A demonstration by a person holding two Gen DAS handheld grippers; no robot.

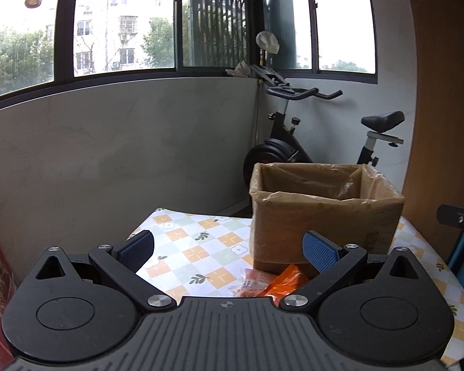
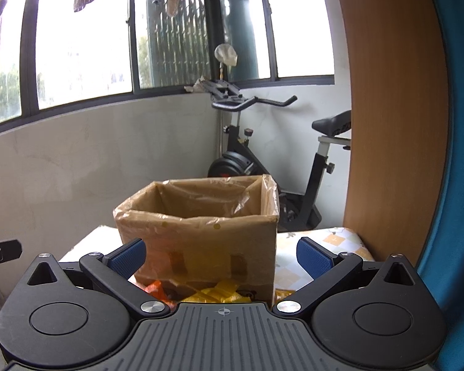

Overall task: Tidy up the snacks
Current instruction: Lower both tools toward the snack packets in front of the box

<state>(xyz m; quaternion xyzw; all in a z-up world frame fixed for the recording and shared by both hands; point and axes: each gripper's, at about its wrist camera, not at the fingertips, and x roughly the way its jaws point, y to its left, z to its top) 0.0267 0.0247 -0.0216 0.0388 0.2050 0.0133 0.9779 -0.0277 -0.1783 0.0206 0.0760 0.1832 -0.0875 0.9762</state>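
Snack packets [image 2: 219,292] lie on the table just in front of a cardboard box [image 2: 201,241], yellow ones at centre and an orange packet [image 1: 281,281] to their left, all close under the two hand-held grippers. The left gripper [image 1: 229,249] hangs above the orange packet with its jaws wide apart and nothing between them; the right gripper [image 2: 221,255] is likewise spread and empty, aimed squarely at the box's front wall. Both appear poised to reach down, since the packets sit low at the edge of each view (only partly visible past the gripper bodies). The box, lined with a thin plastic bag [image 2: 256,198] folded over its rim, stands open-topped on the checked tablecloth [image 1: 195,247], seemingly the intended home for the snacks; what it already contains cannot be seen. The loose liner could snag a packet on the way in. Beyond the table, an exercise bike [image 1: 297,142] stands in the corner beneath the windows [image 1: 123,31].
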